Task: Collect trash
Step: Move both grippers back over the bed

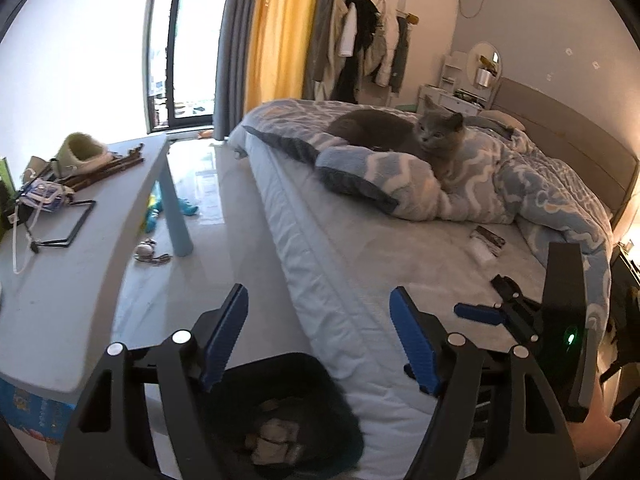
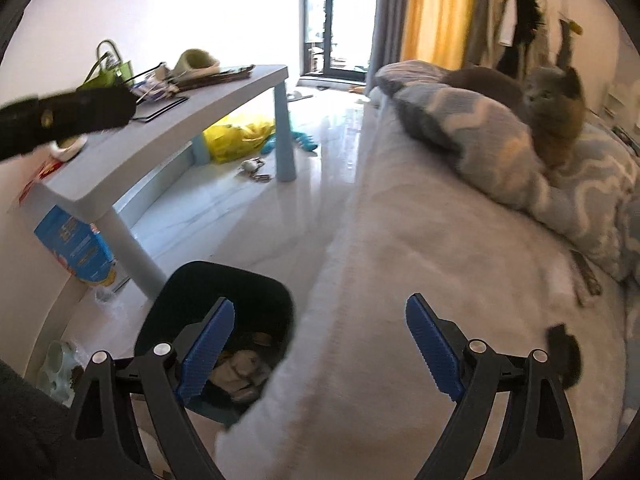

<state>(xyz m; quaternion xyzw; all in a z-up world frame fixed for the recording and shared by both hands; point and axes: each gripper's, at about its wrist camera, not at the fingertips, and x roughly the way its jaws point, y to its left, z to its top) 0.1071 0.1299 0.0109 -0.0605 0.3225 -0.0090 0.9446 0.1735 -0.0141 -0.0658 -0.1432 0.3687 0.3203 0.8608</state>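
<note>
A black trash bin (image 1: pixel 292 412) stands on the floor against the bed's near corner, with crumpled paper inside (image 1: pixel 276 440); it also shows in the right wrist view (image 2: pixel 224 320). My left gripper (image 1: pixel 320 340) is open and empty, held above the bin and the mattress edge. My right gripper (image 2: pixel 320 340) is open and empty over the bed's edge; it also shows in the left wrist view (image 1: pixel 480 314). A small dark wrapper (image 1: pixel 486 238) lies on the bed sheet (image 1: pixel 400 248) beside the quilt. A dark scrap (image 2: pixel 564 354) lies on the sheet by my right finger.
A grey cat (image 1: pixel 400 132) sits on the blue quilt (image 1: pixel 520 184). A light blue table (image 1: pixel 80 248) at left carries clutter. A yellow bag (image 2: pixel 236 136) and small items lie on the glossy floor (image 2: pixel 280 208). A blue box (image 2: pixel 76 244) leans by the table leg.
</note>
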